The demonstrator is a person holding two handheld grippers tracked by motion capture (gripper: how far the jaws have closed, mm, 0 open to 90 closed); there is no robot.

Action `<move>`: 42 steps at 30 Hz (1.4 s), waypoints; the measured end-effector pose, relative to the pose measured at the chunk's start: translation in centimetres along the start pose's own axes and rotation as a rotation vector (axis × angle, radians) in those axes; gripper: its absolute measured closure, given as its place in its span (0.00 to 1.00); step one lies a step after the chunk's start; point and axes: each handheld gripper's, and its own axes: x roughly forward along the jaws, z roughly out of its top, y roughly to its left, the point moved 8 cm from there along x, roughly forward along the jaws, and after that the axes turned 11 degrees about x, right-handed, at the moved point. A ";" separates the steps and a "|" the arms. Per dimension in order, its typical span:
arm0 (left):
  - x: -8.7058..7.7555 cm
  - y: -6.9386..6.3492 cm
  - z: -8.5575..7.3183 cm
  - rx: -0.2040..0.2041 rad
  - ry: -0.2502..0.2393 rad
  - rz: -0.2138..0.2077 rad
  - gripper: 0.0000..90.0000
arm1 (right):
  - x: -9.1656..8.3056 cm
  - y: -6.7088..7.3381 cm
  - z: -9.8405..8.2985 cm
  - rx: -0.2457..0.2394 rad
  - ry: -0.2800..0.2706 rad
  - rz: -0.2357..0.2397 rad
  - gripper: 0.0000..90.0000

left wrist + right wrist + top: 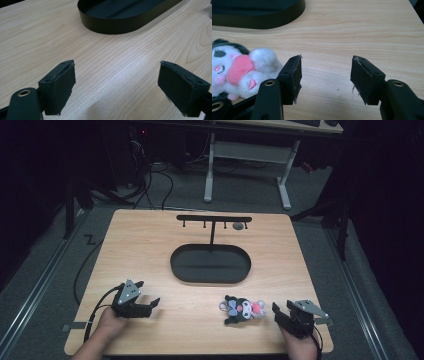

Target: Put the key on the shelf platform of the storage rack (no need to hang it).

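A pale wooden tabletop (150,245) stands on grey carpet in a dim room, with a white desk frame (247,160) behind it.

The right claw (278,313) rests near the front right corner, its jaws spread with bare wood between them; in the right gripper view the right claw (325,77) has its left jaw just beside a plush toy (239,72), whether touching I cannot tell. The left claw (152,305) lies near the front left edge, jaws likewise spread wide over bare wood, as the left gripper view shows of the left claw (116,87).

The plush toy (242,309) lies on the tabletop just left of the right claw. It is a small soft figure with a white face, black hood and ears, a pink patch on its front, and a greyish bow at its far end. Its long axis runs across the tabletop, side to side, with the white and pink end toward the right claw.

Behind the toy, at the middle of the tabletop, sits a black oval tray (175,265), from whose far side rises a black T-shaped hook rack (214,219).
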 end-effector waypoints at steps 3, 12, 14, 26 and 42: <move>0.0 0.0 0.0 0.000 0.000 0.000 0.17 | 0.0 0.0 0.0 -0.004 0.001 0.000 0.46; 0.0 -0.1 0.0 0.004 0.003 -0.003 0.17 | 0.1 0.3 0.0 -0.003 -0.002 0.010 0.45; 0.0 -0.1 0.0 0.003 0.002 -0.003 0.17 | 0.1 0.5 0.1 -0.006 -0.007 0.019 0.45; 0.0 0.0 0.0 0.000 0.002 -0.001 0.17 | -1.8 6.0 0.9 -0.073 -0.061 0.200 0.58; -0.1 0.0 0.0 0.001 0.000 -0.001 0.17 | -1.6 11.9 -2.9 -0.231 0.080 0.359 1.00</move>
